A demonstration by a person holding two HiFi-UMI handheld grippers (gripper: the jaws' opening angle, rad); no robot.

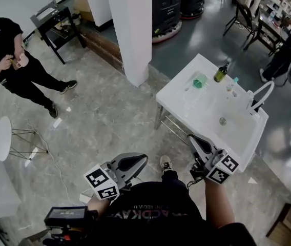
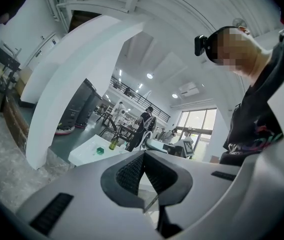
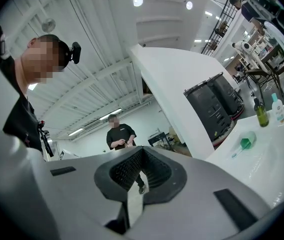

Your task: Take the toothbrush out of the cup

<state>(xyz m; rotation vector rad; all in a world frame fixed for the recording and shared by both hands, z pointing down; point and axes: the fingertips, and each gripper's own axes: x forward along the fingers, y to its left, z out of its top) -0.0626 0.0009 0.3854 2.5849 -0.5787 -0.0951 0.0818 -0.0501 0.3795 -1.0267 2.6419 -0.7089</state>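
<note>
A green cup (image 1: 200, 81) rests on the left part of the white sink counter (image 1: 179, 99), well ahead of both grippers. From the right gripper view the cup (image 3: 247, 142) seems to lie tilted, with a pale toothbrush (image 3: 235, 153) sticking out toward the counter edge. Down by my body my left gripper (image 1: 135, 163) is shut and holds nothing. Just short of the sink's near edge, my right gripper (image 1: 195, 143) is likewise shut and empty. Through the left gripper view the cup (image 2: 100, 151) shows small and far off.
An olive bottle (image 1: 221, 73), a small clear bottle (image 1: 233, 84) and a white faucet (image 1: 258, 98) stand on the sink by the drain (image 1: 222, 120). A white pillar (image 1: 130, 29) rises left of it. A person in black (image 1: 7, 50) stands far left near a round white stool (image 1: 3, 137).
</note>
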